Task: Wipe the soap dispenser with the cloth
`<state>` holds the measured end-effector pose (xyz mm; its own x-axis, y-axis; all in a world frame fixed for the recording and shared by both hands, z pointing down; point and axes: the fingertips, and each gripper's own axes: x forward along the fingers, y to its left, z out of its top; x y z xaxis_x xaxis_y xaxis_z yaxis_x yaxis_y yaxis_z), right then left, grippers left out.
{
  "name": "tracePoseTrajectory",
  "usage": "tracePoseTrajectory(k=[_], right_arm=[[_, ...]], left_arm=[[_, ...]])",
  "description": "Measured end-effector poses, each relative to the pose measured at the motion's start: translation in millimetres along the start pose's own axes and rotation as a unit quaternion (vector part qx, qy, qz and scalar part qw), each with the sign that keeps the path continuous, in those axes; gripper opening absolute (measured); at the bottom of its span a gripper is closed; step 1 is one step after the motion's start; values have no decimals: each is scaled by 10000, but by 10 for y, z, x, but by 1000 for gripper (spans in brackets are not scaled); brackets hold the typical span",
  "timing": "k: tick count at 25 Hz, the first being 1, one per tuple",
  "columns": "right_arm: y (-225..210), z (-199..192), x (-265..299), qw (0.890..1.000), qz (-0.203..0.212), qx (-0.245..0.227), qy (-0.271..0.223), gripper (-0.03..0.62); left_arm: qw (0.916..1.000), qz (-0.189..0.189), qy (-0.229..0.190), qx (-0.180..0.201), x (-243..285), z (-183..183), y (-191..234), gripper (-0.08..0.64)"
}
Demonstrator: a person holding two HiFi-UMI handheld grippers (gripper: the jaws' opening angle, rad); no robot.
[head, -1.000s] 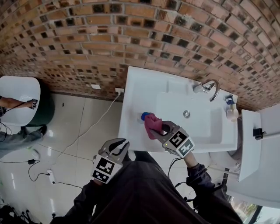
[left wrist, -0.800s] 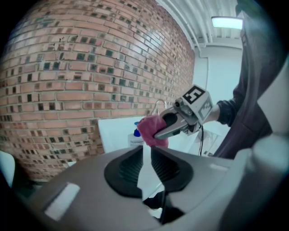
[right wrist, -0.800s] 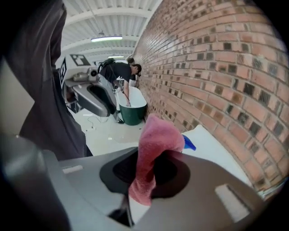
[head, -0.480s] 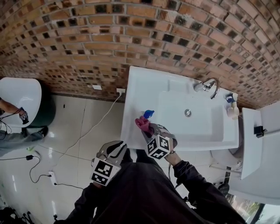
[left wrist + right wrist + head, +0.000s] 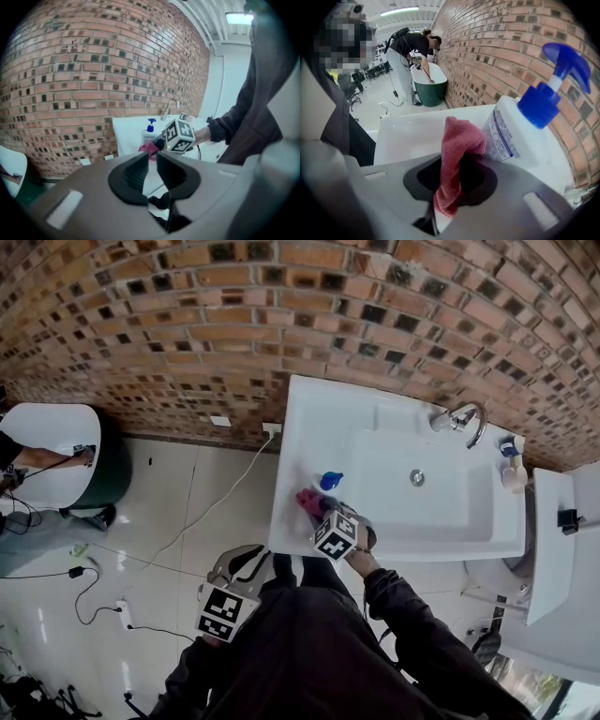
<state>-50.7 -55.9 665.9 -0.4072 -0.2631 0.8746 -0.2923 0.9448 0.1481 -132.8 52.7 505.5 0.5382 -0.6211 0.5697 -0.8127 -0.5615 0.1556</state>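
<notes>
Glossy white rectangular washbasin [image 5: 305, 427] mounted against a rough brick wall [image 5: 187, 315], pale shiny floor tiles [image 5: 169, 512] alongside. Curved chrome tap [image 5: 464, 418] at the back rim. White plastic soap dispenser [image 5: 520, 136] with blue pump, upright on the ledge left of the bowl. Pink nubbly cloth [image 5: 457, 140] pinched tight in the right gripper [image 5: 457, 183], bunched against the bottle's labelled side. Left gripper [image 5: 151, 171] low beside the basin, jaws a narrow slit apart, nothing held.
</notes>
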Motion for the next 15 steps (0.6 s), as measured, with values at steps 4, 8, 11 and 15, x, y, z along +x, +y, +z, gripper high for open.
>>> tracePoseTrajectory(k=[4,8,11,15], right_arm=[[33,136,-178,9983,143,235,-505,61],[40,189,-713,9810,378,1271,-1414,61],[-101,69,-1102,9504,472,2380,-1945,60],[-467,-18,-1404,8908,504,3692,-2599,60]], left_arm=[[9999,-107,74,50,75,18,-10,61],[9994,-319,42,159,218,115,-33,71],[9984,-497,15,274,343,206,-44,75],[9968,-688,19,414,480,297,-59,87]])
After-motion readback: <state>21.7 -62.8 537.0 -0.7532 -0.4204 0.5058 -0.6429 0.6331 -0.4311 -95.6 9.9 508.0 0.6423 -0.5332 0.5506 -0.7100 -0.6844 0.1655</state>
